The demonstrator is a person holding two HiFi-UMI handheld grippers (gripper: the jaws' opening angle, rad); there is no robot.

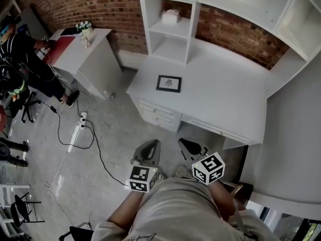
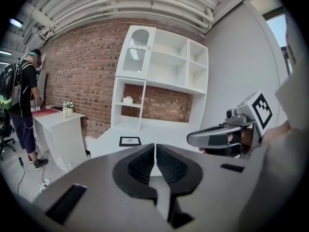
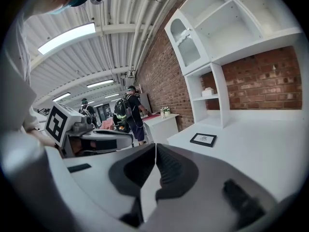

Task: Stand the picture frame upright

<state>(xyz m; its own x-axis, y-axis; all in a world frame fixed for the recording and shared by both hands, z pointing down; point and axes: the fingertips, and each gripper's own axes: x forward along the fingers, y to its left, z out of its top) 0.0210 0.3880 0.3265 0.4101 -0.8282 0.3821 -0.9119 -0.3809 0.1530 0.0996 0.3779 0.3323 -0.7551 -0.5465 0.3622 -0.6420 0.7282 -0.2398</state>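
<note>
A small black picture frame (image 1: 168, 83) lies flat on the white desk (image 1: 225, 99), near its left end. The same frame (image 2: 130, 140) shows far ahead in the left gripper view and, as the frame (image 3: 203, 139), in the right gripper view. Both grippers hang close to my body, well short of the desk. My left gripper (image 1: 152, 145) (image 2: 155, 151) is shut with nothing between its jaws. My right gripper (image 1: 186, 143) (image 3: 155, 151) is shut and empty too. They sit side by side, each visible in the other's view.
White shelving (image 1: 170, 29) rises at the desk's back against a brick wall; a small box (image 1: 170, 16) sits on one shelf. A white cabinet (image 1: 90, 54) stands to the left with a person (image 1: 25, 54) beside it. Cables and a power strip (image 1: 77, 132) lie on the floor.
</note>
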